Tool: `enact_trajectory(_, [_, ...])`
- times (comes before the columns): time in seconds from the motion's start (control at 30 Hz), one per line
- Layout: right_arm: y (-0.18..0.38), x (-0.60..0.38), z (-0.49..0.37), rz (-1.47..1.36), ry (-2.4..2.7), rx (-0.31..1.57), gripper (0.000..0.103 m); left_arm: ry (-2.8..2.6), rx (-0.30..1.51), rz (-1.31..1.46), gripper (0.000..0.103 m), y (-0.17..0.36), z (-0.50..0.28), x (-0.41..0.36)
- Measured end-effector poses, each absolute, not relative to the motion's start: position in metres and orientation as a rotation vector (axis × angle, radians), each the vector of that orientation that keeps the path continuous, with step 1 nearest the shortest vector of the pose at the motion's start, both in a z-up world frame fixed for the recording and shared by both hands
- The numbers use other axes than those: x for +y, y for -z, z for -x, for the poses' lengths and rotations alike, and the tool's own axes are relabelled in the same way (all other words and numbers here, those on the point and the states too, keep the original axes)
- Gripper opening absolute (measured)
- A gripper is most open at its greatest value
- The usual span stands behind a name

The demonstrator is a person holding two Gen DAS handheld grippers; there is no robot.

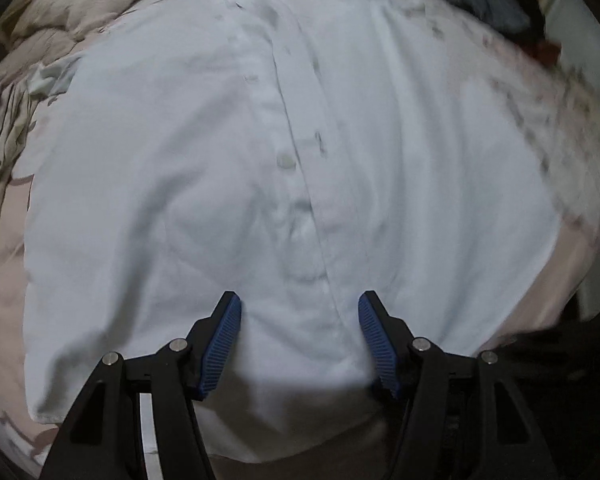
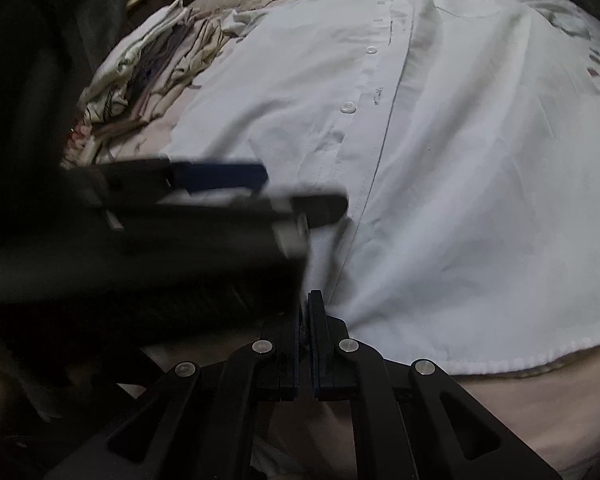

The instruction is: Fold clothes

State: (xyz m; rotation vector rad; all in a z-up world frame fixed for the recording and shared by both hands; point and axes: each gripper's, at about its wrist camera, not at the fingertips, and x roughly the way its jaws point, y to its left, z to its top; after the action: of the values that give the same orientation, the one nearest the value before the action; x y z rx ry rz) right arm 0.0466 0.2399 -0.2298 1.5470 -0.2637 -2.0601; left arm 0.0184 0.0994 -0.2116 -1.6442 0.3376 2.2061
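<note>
The left gripper [image 1: 300, 306] is pointed steeply down over a white button-front cotton shirt [image 1: 204, 152], spread flat on a pale pink bed sheet [image 1: 4, 248]; its blue ribbed pads [image 1: 224, 344] are parted, with the shirt's button placket lying below the gap, ungripped. The right gripper [image 2: 308, 300] is angled down at the shirt's hem, its jaws clenched on the hem edge beside the placket.
</note>
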Motion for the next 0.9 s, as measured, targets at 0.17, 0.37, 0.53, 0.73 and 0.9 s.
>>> enact_trajectory(0.17, [0.206, 0.258, -0.052, -1.589, 1.999, -0.302, 0.005, -2.214, 0.339, 1.645, 0.064, 0.215, -0.019, 0.099])
enact_trajectory(0.37, [0.165, 0.301, -0.040, -1.592, 2.097, -0.212, 0.005, -2.225, 0.349, 1.623, 0.064, 0.214, -0.021, 0.098])
enact_trajectory(0.53, [0.192, 0.350, 0.001, -1.788, 2.223, -0.117, 0.005, -2.222, 0.344, 1.617, 0.064, 0.217, -0.022, 0.094])
enact_trajectory(0.73, [0.207, 0.382, -0.003, -1.923, 2.204, -0.142, 0.005, -2.165, 0.089, 1.685, 0.063, 0.199, -0.008, 0.067])
enact_trajectory(0.9, [0.172, 0.338, -0.013, -1.620, 2.138, -0.285, 0.005, -2.181, -0.068, 1.616, 0.063, 0.149, 0.021, 0.039])
